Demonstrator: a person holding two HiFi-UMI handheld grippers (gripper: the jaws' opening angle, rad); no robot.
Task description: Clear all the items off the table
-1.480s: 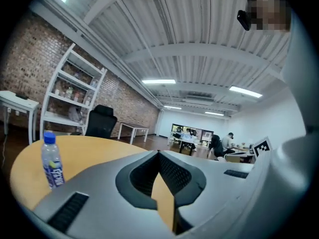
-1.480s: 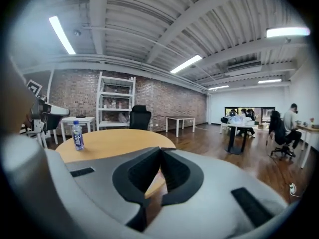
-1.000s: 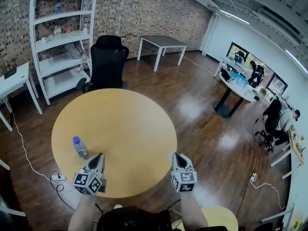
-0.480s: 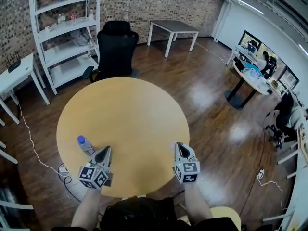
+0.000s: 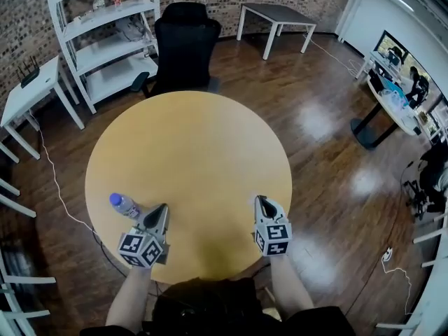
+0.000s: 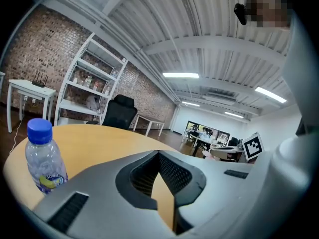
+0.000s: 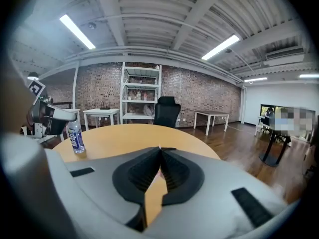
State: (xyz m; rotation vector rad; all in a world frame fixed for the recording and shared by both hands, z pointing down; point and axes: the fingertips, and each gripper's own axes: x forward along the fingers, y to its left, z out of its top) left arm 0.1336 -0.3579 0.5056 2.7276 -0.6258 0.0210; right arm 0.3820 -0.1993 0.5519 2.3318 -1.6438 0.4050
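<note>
A small clear water bottle with a blue cap stands upright near the left front edge of the round wooden table. My left gripper hovers just right of it, jaws shut and empty; the bottle shows at the left of the left gripper view, outside the jaws. My right gripper is over the table's front right, shut with nothing in it. The right gripper view shows the bottle far off to the left.
A black office chair stands at the table's far side. White shelving and a small white desk are at the back left. A grey table is behind, and a cable lies on the floor left.
The view has tilted further down, so the table sits higher and larger in frame. Both grippers hold roughly the same places near the front edge, still shut.
</note>
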